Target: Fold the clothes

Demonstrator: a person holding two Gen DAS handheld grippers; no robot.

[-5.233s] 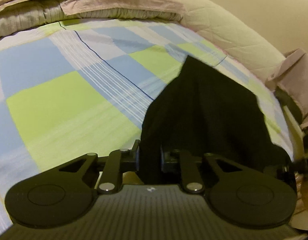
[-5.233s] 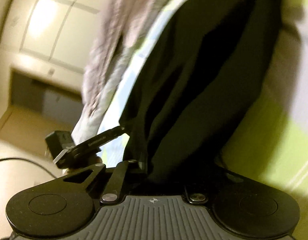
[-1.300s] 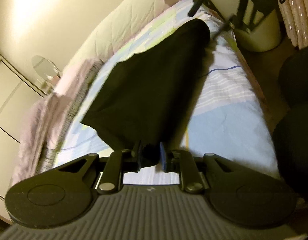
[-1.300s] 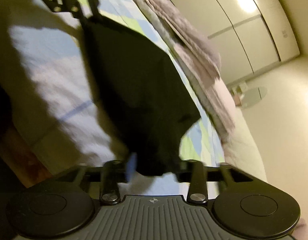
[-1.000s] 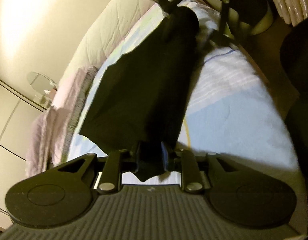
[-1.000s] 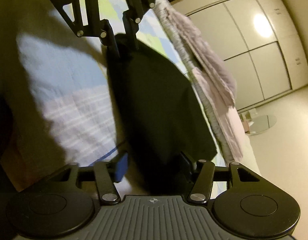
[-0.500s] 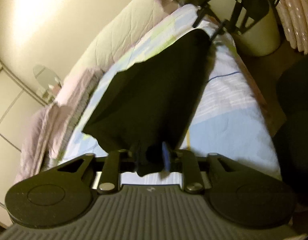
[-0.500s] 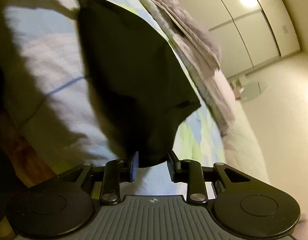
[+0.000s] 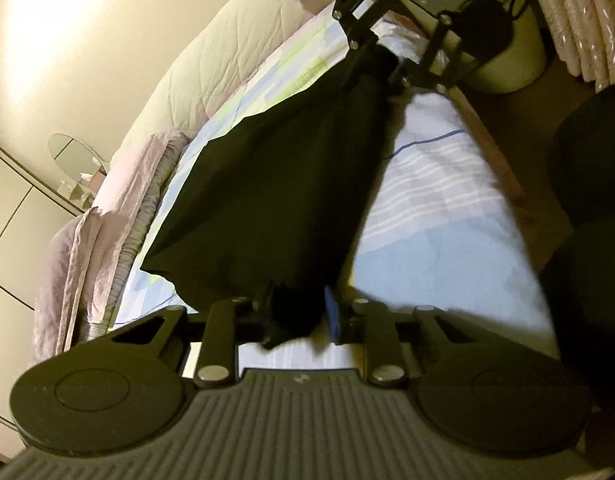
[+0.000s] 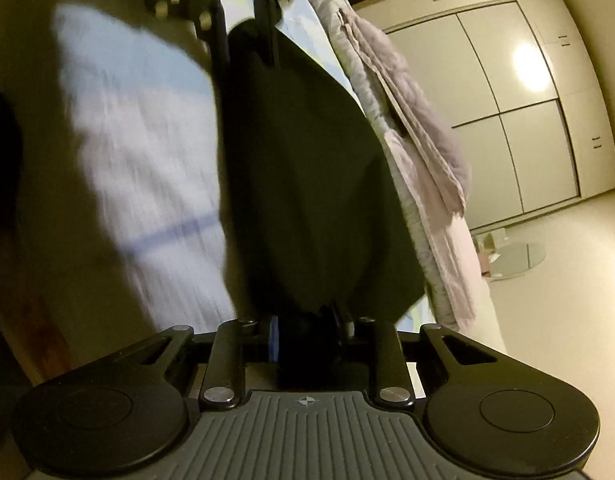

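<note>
Black garment is stretching over the bed, held at opposite ends by the two tools. Most of the cloth is hanging or lying slack above the blue, green and white checked bedsheet; whether its middle is touching the sheet cannot be told.

Left tool is gripping one end of the garment: a bunched black corner is sitting between its fingers, blue pad showing on one side. Its jaws have just been closing, cloth between them.

Right tool is clenching the other end, dark fabric filling the gap between its fingers. Its jaws have also just been closing on the cloth. From the left wrist view the right tool is showing at the far end of the garment, linkage arms spread, cloth pinched at its tip. From the right wrist view the left tool is appearing likewise at the far end.

A crumpled pink-grey blanket is lying along the bed's far edge. Wardrobe doors are standing behind it.
</note>
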